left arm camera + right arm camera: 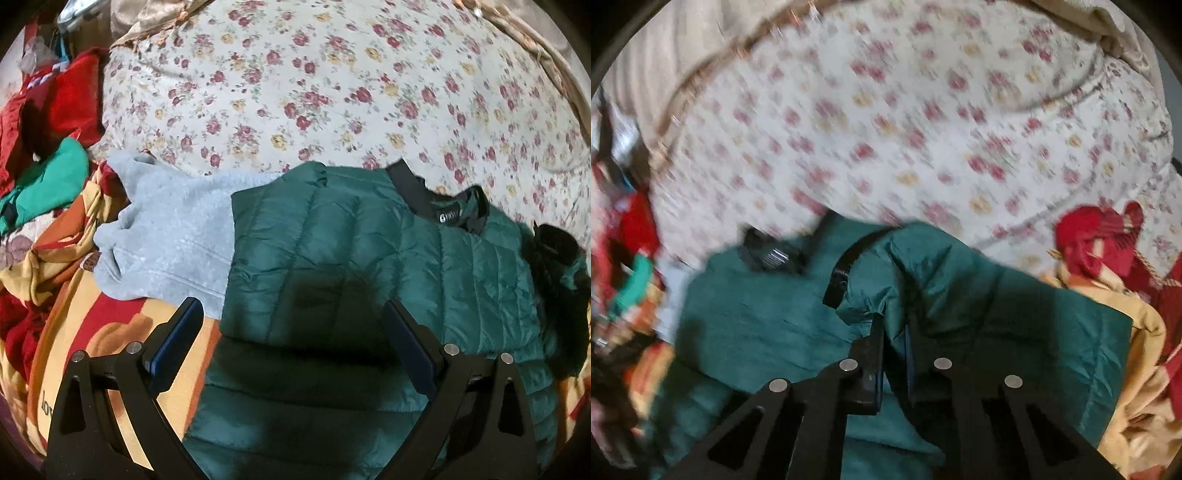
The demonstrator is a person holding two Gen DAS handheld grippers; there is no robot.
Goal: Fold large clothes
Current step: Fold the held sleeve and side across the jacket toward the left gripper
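A dark green quilted jacket lies spread on the bed, its black collar at the far side. My left gripper hovers over the jacket's near left part, open wide, with nothing between its fingers. In the right wrist view, which is blurred, the same jacket fills the lower half. My right gripper is shut on a raised fold of the jacket's green fabric, next to a black strap. The fold stands up between the pads.
A grey sweatshirt lies partly under the jacket's left edge. Behind stretches a floral bedspread. Red clothes and a bright green garment are piled at the left. A red and yellow blanket lies beneath.
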